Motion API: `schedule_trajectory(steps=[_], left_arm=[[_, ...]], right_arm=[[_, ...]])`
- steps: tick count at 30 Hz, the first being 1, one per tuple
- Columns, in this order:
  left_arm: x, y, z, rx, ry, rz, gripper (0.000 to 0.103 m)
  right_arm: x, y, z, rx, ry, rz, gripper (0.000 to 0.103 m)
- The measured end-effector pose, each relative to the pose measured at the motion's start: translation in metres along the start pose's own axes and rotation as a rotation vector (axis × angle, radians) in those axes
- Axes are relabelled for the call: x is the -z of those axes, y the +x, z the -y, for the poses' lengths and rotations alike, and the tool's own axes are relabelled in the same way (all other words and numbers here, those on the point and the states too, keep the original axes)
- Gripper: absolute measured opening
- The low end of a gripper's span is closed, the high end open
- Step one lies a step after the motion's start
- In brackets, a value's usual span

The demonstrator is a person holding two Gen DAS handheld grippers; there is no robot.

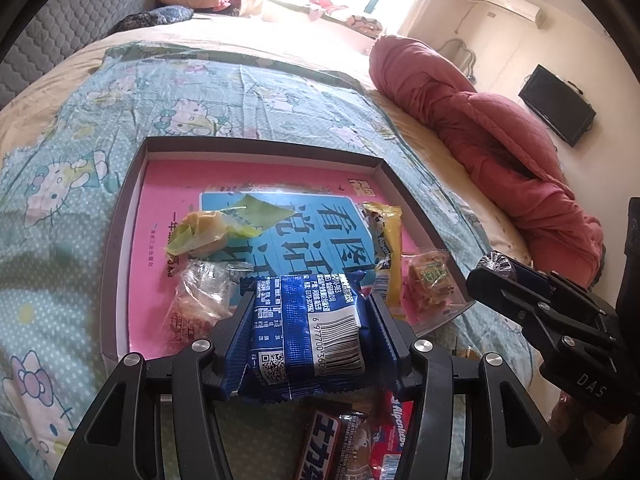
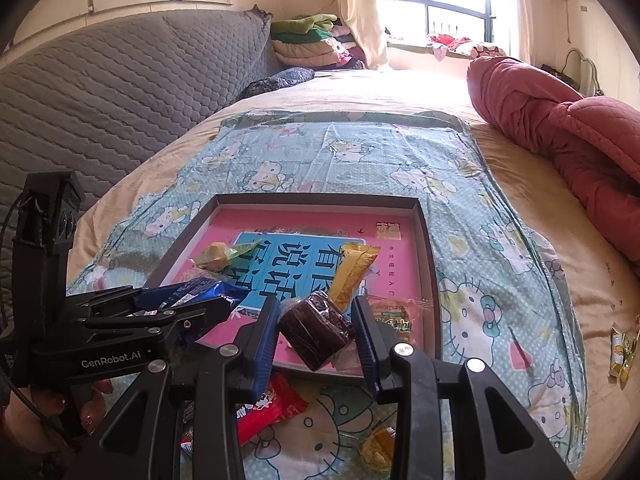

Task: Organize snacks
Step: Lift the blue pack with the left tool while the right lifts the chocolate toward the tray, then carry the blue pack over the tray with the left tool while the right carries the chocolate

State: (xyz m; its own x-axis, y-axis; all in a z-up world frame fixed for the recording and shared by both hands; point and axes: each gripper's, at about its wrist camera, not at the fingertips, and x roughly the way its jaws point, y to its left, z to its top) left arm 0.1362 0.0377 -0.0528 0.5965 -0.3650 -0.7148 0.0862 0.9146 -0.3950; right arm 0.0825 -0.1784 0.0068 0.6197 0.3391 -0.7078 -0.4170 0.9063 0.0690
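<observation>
Left wrist view, left tool (image 1: pixel 310 316) clamps blue packet (image 1: pixel 308 328), right tool (image 2: pixel 316 328) grips brown snack (image 2: pixel 316 332), tray (image 2: pixel 430 248) partly hidden.

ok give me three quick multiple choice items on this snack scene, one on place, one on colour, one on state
1. Where does the yellow wrapped bar lie?
A. inside the shallow dark-rimmed tray
B. on the red quilt
C. on the windowsill

2. What colour is the crinkly packet with a barcode in the left claw?
A. green
B. blue
C. orange

3. What is the right claw doing?
A. hanging empty
B. gripping a red packet
C. gripping a dark brown round cake in clear wrap

Answers: 1 A, it rests on the tray's pink floor; 2 B, its foil is blue; 3 C, the cake sits between both pads.
</observation>
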Motion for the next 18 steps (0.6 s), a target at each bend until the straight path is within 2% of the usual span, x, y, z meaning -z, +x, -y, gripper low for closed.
schedule_trajectory(steps=[18], left_arm=[[0.002,0.014,-0.016,-0.032,-0.026,-0.025,0.056]], right_arm=[[0.001,0.037,0.003,-0.049,0.051,-0.066,0.037]])
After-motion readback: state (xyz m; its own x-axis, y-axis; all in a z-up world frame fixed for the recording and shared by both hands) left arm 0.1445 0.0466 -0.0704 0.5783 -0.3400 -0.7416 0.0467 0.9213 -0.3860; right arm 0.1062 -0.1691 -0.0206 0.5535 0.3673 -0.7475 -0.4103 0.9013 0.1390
